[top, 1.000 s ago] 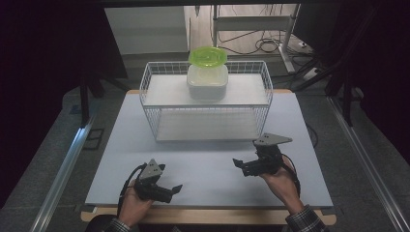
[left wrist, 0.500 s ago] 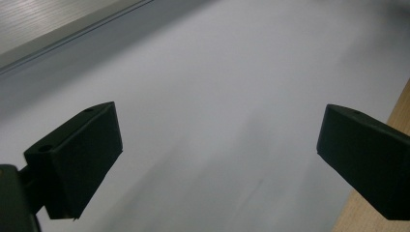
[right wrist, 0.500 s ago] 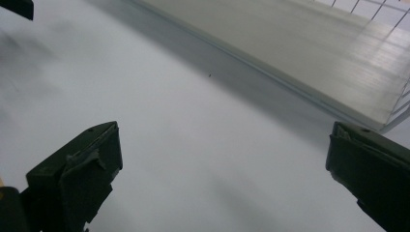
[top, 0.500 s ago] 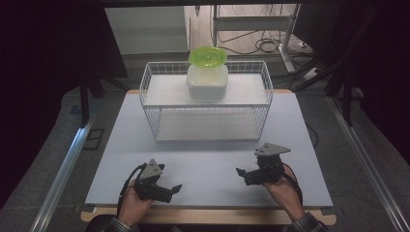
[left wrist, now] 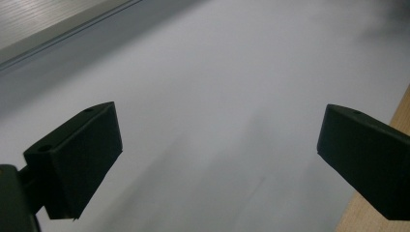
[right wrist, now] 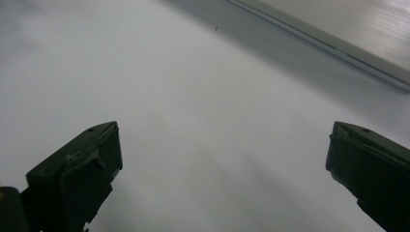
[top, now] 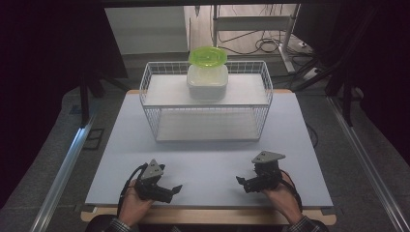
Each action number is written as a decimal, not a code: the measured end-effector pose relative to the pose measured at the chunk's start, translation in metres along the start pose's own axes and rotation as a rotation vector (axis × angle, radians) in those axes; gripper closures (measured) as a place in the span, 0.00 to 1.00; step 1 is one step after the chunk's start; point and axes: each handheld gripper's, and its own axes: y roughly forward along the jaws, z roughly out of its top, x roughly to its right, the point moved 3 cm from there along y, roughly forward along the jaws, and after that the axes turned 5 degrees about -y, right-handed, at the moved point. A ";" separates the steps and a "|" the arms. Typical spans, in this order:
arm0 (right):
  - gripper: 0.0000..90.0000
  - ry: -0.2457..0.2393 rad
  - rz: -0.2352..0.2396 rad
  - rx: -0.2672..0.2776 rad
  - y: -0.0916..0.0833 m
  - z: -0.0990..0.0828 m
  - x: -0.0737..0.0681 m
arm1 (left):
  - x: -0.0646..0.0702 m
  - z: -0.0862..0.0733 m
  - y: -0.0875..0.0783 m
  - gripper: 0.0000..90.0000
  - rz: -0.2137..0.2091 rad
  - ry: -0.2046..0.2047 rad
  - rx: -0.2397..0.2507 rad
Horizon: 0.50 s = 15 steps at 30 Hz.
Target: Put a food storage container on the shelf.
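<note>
Left gripper [top: 170, 190] sits down at the near edge of the white table [top: 203, 159], jaws spread wide and pointing in toward the middle, nothing between them. In the left gripper view that same left gripper [left wrist: 217, 159] has both black jaws far apart with just bare white tabletop [left wrist: 217, 87] under them, and a strip of the wooden table edge [left wrist: 387, 145] shows at the right. Right gripper [top: 243, 182] is over on the other side, also near the front edge, jaws pointing back toward the left one, the two well apart from each other. Its own view shows the right gripper [right wrist: 222, 164] gaping open too, holding nothing, plain white surface below. Each one is gripped in a hand, left hand [top: 131, 208] and right hand [top: 280, 197], coming up from the bottom of the high view. Further back on the table there's a white wire basket [top: 150, 104], well apart from both grippers. A white plastic container [top: 207, 83] sits on the basket's upper shelf toward the back, with a bright green lid [top: 208, 56] resting on top of it, looks a bit oversized for the tub.
</note>
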 end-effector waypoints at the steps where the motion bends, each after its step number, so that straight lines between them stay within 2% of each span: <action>1: 0.00 0.002 0.001 -0.005 0.002 -0.001 0.000 | 0.000 0.000 0.000 0.02 0.000 0.001 -0.002; 15: 0.00 -0.005 0.017 -0.059 0.014 -0.008 -0.003 | 0.000 -0.001 0.003 0.02 0.009 0.005 -0.021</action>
